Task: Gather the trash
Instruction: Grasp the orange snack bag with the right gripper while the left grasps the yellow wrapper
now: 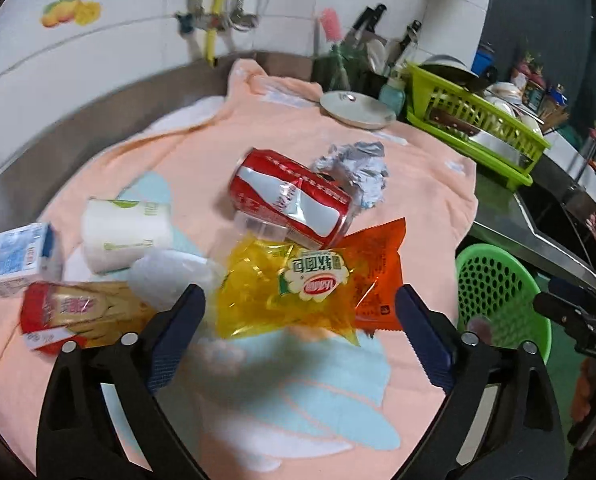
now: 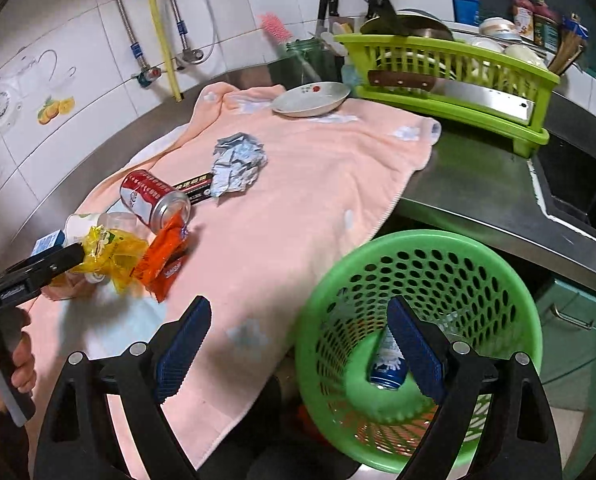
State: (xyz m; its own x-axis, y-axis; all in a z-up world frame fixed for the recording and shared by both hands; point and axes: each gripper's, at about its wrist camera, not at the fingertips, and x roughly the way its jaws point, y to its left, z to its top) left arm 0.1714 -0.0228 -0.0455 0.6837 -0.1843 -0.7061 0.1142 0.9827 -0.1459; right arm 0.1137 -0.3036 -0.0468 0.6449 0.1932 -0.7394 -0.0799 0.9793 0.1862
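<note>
Your left hand-held gripper gapes empty over the yellow wrapper mid-towel on the bench; your right hand-held gripper hangs open above the green basket, 1 can inside.

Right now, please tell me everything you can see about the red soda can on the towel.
The red soda can looks like thin metal, red with a white ribbon design and white lettering. It lies on its side on the peach towel, its silver end facing the orange wrapper, which touches that end. Whether it is dented cannot be told. Crumpled foil and a dark box lie just behind it. Neither gripper touches it.
</note>
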